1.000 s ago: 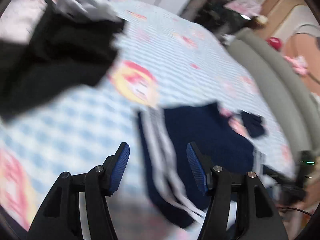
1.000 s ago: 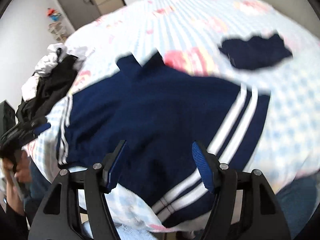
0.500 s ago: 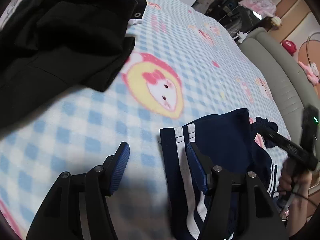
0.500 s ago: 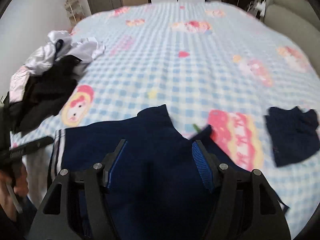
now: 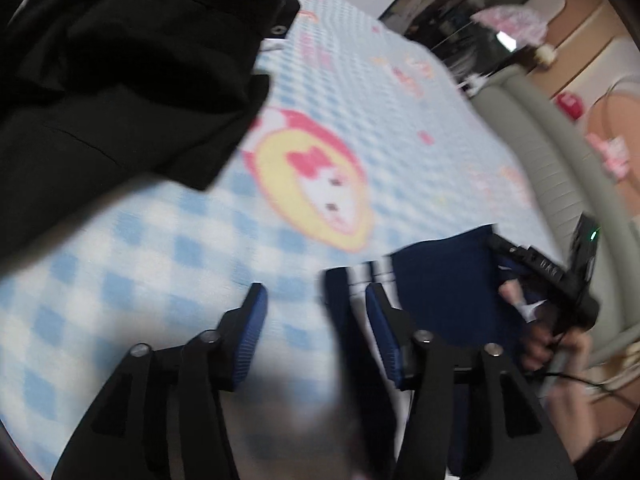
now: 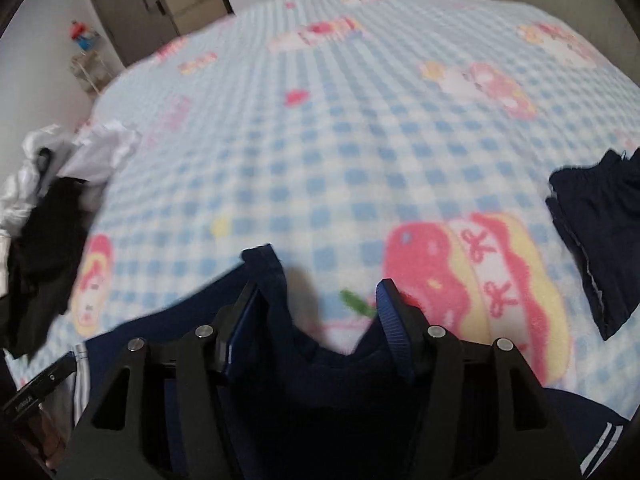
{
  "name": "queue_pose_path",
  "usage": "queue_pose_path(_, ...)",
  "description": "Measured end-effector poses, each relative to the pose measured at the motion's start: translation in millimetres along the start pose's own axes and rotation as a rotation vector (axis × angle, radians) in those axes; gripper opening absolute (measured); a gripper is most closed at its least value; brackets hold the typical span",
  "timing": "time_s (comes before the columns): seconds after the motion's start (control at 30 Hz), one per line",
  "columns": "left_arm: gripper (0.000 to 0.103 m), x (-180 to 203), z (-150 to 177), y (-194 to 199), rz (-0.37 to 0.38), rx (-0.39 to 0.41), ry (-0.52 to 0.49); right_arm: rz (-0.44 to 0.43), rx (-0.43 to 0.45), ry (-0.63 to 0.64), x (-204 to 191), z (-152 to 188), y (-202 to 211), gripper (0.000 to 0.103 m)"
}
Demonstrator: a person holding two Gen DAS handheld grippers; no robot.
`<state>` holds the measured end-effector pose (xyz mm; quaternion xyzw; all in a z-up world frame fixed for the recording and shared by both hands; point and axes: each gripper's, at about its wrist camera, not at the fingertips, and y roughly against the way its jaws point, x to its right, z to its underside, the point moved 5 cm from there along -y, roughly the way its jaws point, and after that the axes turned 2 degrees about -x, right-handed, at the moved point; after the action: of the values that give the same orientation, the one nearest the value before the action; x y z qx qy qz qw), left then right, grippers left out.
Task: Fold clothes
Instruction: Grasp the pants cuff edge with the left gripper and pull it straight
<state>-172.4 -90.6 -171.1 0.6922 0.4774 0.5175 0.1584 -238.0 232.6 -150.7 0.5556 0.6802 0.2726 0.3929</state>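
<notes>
A navy garment with white stripes (image 6: 320, 392) lies flat on the blue checked blanket (image 6: 320, 140) at the near edge of the bed. My right gripper (image 6: 316, 300) is open just above its upper middle, with the fabric under and between the fingers. My left gripper (image 5: 316, 312) is open over the garment's striped left end (image 5: 360, 280), its right finger above the stripes. The right gripper's body also shows in the left wrist view (image 5: 544, 280), over the garment.
A black jacket (image 5: 120, 80) lies in a heap at the left with white clothes (image 6: 48, 160) beside it. A folded navy item (image 6: 600, 240) lies at the right. A grey bed frame (image 5: 560, 152) runs along the far side.
Both grippers have moved lower and closer to the navy garment. The right one has dropped from above its middle to its upper edge. Both have stayed open.
</notes>
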Motion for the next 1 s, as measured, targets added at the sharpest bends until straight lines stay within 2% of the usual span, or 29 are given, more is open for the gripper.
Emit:
queue_pose_path(0.03, 0.057, 1, 0, -2, 0.003, -0.003, 0.001, -0.027, 0.017, 0.008, -4, 1, 8, 0.059)
queue_pose_path(0.1, 0.050, 3, 0, -10, -0.025, -0.011, -0.013, -0.069, 0.044, 0.036, -14, 4, 24, 0.061)
queue_pose_path(0.13, 0.035, 5, 0, -12, -0.051, -0.010, -0.030, -0.060, 0.055, 0.049, -15, 5, 28, 0.061)
queue_pose_path(0.17, 0.024, 7, 0, -15, -0.078, -0.006, -0.049, -0.027, 0.075, 0.057, -14, 6, 33, 0.061)
queue_pose_path(0.23, 0.017, 9, -2, -12, -0.145, 0.024, -0.088, 0.059, 0.104, 0.051, -7, 3, 36, 0.061)
queue_pose_path(0.3, 0.014, 7, -3, -6, -0.236, 0.047, -0.113, 0.095, 0.075, 0.019, 1, -1, 28, 0.061)
queue_pose_path(0.33, 0.013, 4, -4, -5, -0.253, 0.051, -0.113, 0.086, 0.053, 0.004, 4, -2, 24, 0.061)
queue_pose_path(0.47, 0.015, 2, -7, 11, -0.143, 0.094, -0.079, 0.063, 0.007, 0.053, 0, 4, 17, 0.060)
queue_pose_path(0.53, 0.019, 21, -8, 14, -0.070, 0.120, -0.166, 0.063, 0.008, 0.071, -5, 9, 17, 0.060)
queue_pose_path(0.57, 0.023, 29, -6, 8, -0.051, 0.101, -0.224, 0.064, -0.001, 0.071, -7, 12, 11, 0.060)
queue_pose_path(0.6, 0.024, 31, -3, -3, -0.067, 0.076, -0.261, 0.072, -0.018, 0.063, -8, 15, 2, 0.060)
queue_pose_path(0.63, 0.025, 25, 0, -15, -0.125, 0.043, -0.267, 0.083, -0.040, 0.052, -6, 18, -7, 0.060)
queue_pose_path(0.67, 0.025, 18, 3, -24, -0.171, 0.012, -0.251, 0.097, -0.076, 0.036, -2, 21, -19, 0.059)
queue_pose_path(0.73, 0.025, 7, 6, -26, -0.198, -0.012, -0.211, 0.092, -0.112, -0.010, 4, 23, -25, 0.057)
queue_pose_path(0.83, 0.025, 22, 6, 1, -0.204, 0.059, -0.261, 0.040, -0.029, -0.033, -1, 21, 16, 0.057)
queue_pose_path(0.9, 0.025, 37, 12, 13, -0.152, 0.078, -0.305, 0.018, 0.014, 0.002, -7, 26, 54, 0.058)
queue_pose_path(1.0, 0.026, 67, 25, 18, -0.066, 0.069, -0.391, -0.007, 0.030, 0.021, -10, 42, 94, 0.058)
